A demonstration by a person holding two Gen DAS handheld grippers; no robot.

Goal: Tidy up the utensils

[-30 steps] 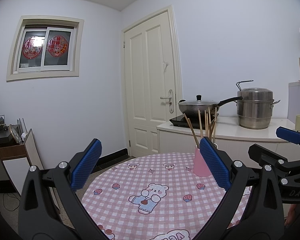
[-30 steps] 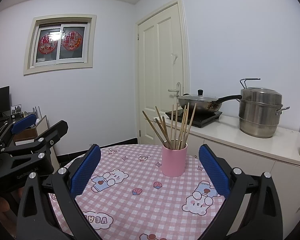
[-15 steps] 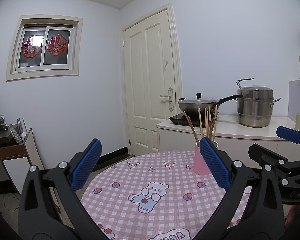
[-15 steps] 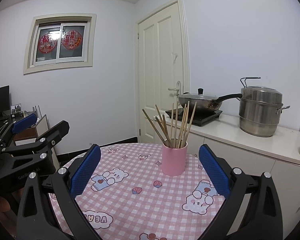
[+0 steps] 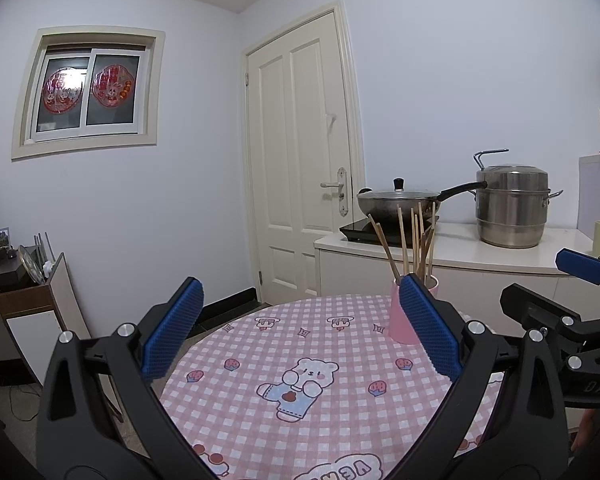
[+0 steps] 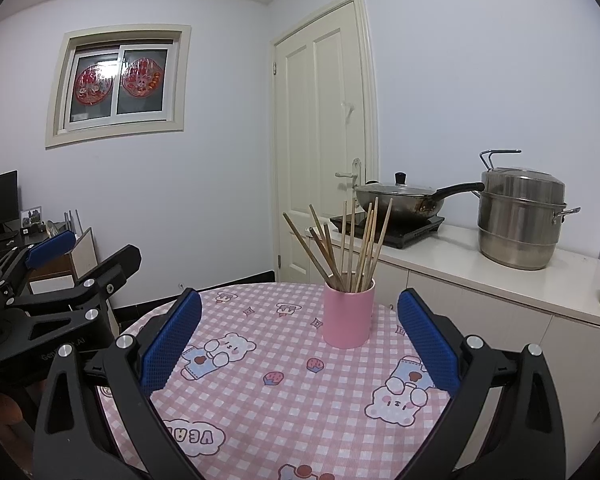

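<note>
A pink cup (image 6: 349, 315) stands upright on the round table with the pink checked cloth (image 6: 284, 408), and several wooden chopsticks (image 6: 350, 248) stick up out of it. In the left wrist view the same cup (image 5: 401, 322) is half hidden behind the right blue pad. My right gripper (image 6: 299, 344) is open and empty, held short of the cup. My left gripper (image 5: 299, 336) is open too, with nothing between its pads, left of the cup. Each gripper shows at the edge of the other's view.
Behind the table runs a white counter (image 6: 492, 276) with a lidded wok (image 6: 400, 200) on a hob and a steel steamer pot (image 6: 520, 216). A cream door (image 6: 324, 140) is at the back, a low cabinet (image 5: 32, 312) at the left.
Both grippers stay open. The left view has drifted slightly, so the table and cup sit a little higher in it. The right view is almost unchanged.
</note>
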